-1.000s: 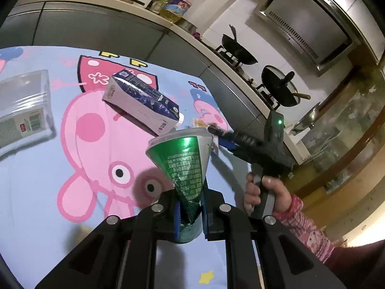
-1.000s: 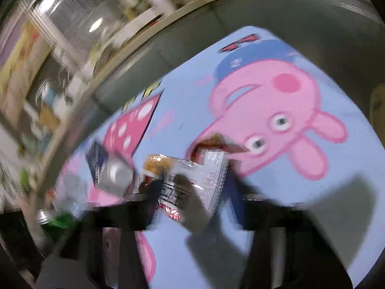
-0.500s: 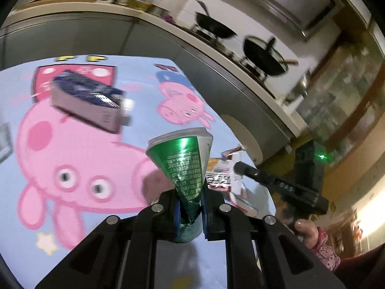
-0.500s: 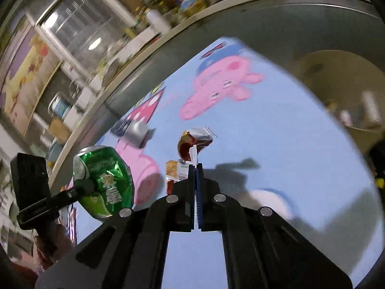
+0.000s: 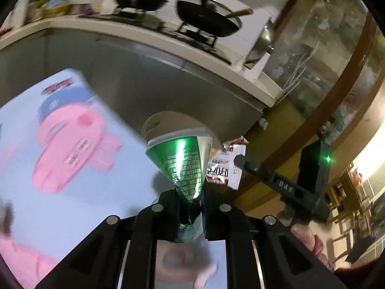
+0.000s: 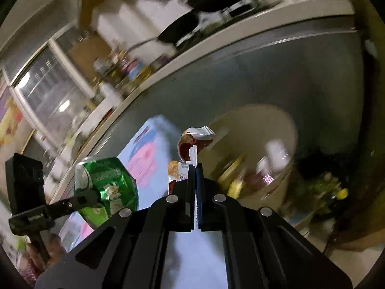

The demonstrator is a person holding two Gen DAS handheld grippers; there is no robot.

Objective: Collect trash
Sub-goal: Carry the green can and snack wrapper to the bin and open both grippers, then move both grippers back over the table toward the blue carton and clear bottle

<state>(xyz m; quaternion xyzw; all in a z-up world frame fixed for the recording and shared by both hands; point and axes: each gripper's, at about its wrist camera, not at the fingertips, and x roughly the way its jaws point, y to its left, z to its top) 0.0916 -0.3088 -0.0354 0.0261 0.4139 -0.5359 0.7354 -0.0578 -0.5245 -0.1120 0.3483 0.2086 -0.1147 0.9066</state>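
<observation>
My left gripper [image 5: 190,201] is shut on a crushed green can [image 5: 184,159] and holds it in the air past the table's corner; the can also shows in the right wrist view [image 6: 105,187]. My right gripper [image 6: 195,175] is shut on a flat white and red snack wrapper [image 6: 192,142], which shows in the left wrist view [image 5: 225,168] too. A beige round bin [image 6: 286,130] with trash inside stands on the floor just beyond both grippers; its rim [image 5: 168,118] shows behind the can.
The table with a pale blue Peppa Pig cloth [image 5: 72,144] lies to the left. Grey cabinets [image 5: 156,77] and a counter with two black woks [image 5: 207,21] stand behind the bin. Flowers [image 6: 329,187] lie right of the bin.
Both grippers have swung right, off the table toward the bin, still carrying the can and the wrapper. The milk carton and plastic packet have left the left wrist view.
</observation>
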